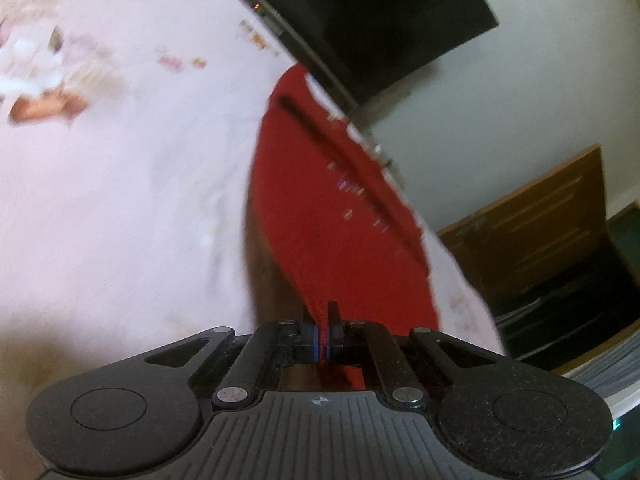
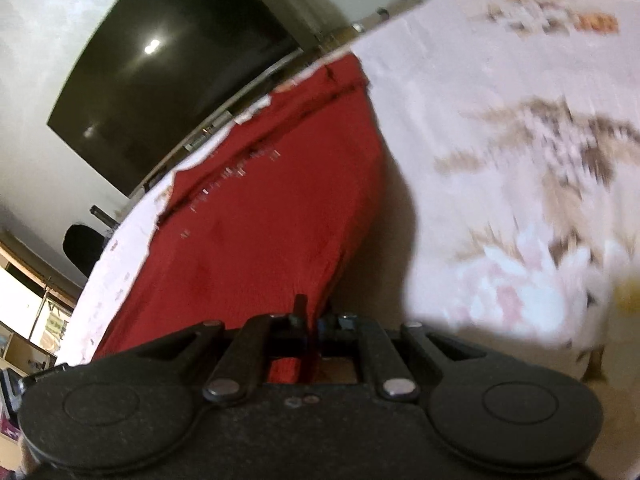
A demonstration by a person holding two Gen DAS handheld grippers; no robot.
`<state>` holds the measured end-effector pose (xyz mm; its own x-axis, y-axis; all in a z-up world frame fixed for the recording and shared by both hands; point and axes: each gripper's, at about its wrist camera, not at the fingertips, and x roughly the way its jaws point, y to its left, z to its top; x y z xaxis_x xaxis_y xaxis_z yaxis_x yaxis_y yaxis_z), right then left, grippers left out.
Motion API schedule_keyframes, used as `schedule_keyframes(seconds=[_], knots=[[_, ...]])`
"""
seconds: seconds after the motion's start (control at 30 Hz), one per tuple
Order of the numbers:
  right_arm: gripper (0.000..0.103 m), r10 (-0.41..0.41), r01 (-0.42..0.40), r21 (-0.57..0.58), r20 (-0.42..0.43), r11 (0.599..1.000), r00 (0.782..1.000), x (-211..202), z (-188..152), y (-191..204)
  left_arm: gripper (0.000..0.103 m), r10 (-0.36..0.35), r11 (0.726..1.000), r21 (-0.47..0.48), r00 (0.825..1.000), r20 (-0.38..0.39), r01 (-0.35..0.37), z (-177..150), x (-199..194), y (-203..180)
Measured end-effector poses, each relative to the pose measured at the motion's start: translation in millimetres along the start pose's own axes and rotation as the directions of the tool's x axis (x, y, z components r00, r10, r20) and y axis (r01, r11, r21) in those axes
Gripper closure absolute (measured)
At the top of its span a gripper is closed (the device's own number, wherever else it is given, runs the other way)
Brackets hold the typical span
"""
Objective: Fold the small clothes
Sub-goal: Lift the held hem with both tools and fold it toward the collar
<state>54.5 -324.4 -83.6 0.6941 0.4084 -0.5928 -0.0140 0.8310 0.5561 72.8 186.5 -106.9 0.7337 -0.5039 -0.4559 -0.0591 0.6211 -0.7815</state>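
Your work surface is a table under a pale floral tablecloth (image 1: 120, 200). Its far edge runs diagonally through both views, and the red garment (image 1: 328, 216) lies right along that edge, its far hem almost at the drop. Beyond the edge: a dark screen (image 1: 360, 12) on the wall, and a wooden cabinet (image 1: 532, 216) lower down in the left wrist view. Open cloth lies on the side of the garment away from the table edge in both views: left of it in the left wrist view, right of it in the right wrist view.

The garment runs from the far edge straight back to both sets of tongs. Your left gripper (image 1: 322, 330) is pressed together on a bunched near corner of the red fabric; the cloth rises taut into the jaws. Your right gripper (image 2: 314, 322) is likewise clamped on the near edge, red fabric visible between and under the fingers.

Both tools point downward at a slant toward the table. The pictures are motion-blurred. Your hands themselves are not visible.
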Motion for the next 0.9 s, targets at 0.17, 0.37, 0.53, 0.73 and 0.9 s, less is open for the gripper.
schedule_keyframes(seconds=[0.17, 0.37, 0.53, 0.73, 0.9], knots=[[0.098, 0.019, -0.015, -0.049, 0.067, 0.999, 0.998, -9, 23, 21, 0.1, -0.06, 0.998, -0.018, 0.997, 0.055, 0.062, 25, -4, -20], [0.098, 0.06, -0.044, -0.102, 0.159, 0.994, 0.985, -21, 59, 48, 0.1, -0.122, 0.992, 0.003, 0.986, 0.116, 0.123, 67, 1, -51], [0.098, 0.087, -0.051, -0.162, 0.224, 0.986, 0.971, -25, 101, 71, 0.1, -0.154, 0.987, 0.073, 0.977, 0.147, 0.144, 108, 8, -82], [0.098, 0.092, -0.035, -0.213, 0.264, 0.976, 0.96, -2, 148, 83, 0.1, -0.147, 0.98, 0.157, 0.978, 0.148, 0.123, 158, 40, -113], [0.098, 0.096, -0.037, -0.214, 0.276, 0.976, 0.956, 35, 191, 81, 0.1, -0.104, 0.977, 0.198, 0.987, 0.125, 0.078, 208, 83, -127]])
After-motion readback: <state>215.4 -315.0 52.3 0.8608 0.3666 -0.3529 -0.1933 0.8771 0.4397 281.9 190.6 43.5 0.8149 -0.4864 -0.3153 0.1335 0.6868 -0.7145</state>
